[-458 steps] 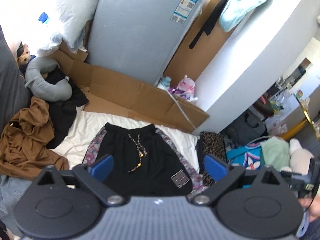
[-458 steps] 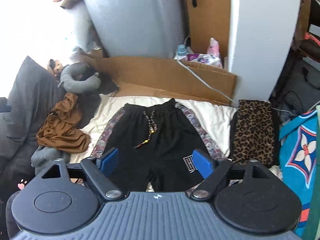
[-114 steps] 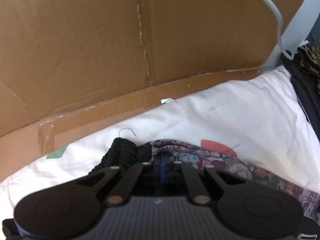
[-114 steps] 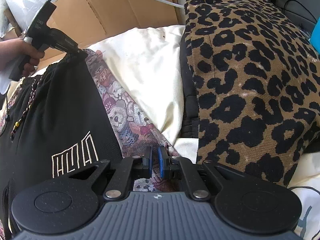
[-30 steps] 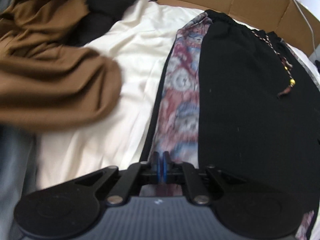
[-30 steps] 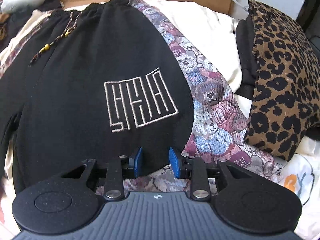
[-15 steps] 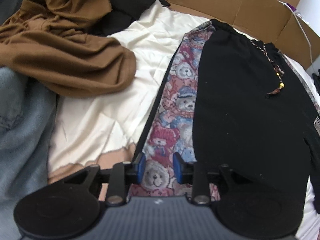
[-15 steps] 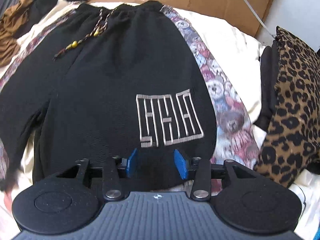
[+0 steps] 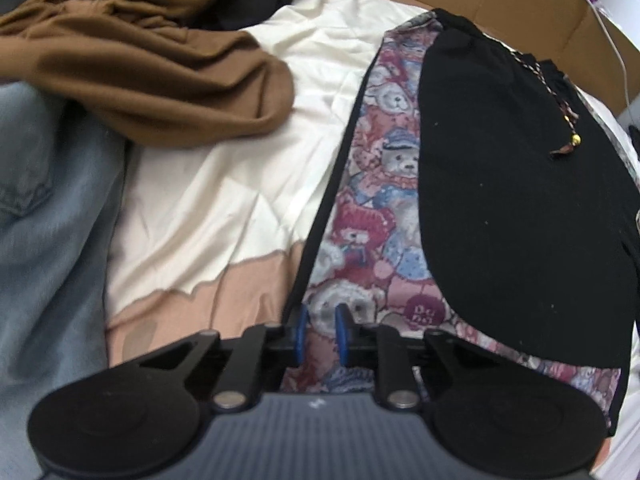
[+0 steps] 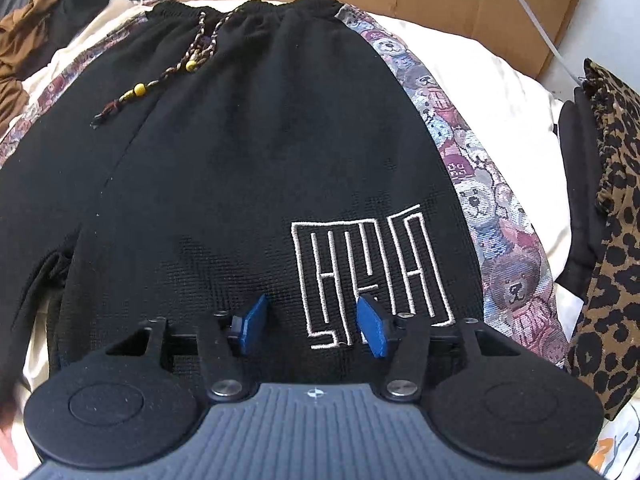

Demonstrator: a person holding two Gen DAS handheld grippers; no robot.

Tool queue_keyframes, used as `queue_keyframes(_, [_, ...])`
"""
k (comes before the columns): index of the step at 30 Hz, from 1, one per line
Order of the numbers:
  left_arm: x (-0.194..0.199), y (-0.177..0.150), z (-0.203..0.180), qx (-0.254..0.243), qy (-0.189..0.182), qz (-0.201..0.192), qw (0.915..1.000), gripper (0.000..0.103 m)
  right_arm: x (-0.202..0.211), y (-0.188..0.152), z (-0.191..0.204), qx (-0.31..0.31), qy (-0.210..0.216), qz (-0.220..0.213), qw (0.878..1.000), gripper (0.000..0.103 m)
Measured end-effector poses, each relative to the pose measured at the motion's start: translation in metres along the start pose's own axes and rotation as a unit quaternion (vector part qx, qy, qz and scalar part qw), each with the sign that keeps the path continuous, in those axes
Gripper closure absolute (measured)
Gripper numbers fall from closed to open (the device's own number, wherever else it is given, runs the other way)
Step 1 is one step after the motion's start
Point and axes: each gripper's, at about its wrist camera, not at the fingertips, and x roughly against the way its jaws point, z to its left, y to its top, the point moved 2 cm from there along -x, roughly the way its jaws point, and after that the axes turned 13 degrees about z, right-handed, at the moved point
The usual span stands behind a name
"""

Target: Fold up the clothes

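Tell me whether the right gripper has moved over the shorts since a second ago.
Yes. The right gripper has shifted left across the black shorts: its fingers now straddle the embroidered logo's lower left, away from the bear-print stripe.

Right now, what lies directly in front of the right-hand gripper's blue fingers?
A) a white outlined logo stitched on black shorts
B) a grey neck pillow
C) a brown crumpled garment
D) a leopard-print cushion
A: in the right wrist view the right gripper hangs open over the black shorts, with the white stitched logo right between and ahead of its blue fingers.
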Motion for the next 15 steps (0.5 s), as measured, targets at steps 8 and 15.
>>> queue_keyframes(8, [0.0, -0.006, 0.008, 0.0, -0.006, -0.001, 1.0, 0.102, 0.012, 0.009, 0.003, -0.003, -0.001, -0.021, 1.0, 0.046])
queue_keyframes(15, [0.009, -0.014, 0.02, 0.025, -0.007, -0.005, 0.9996, 0.102, 0.022, 0.044, 0.001, 0.01, -0.007, -0.052, 0.999, 0.046])
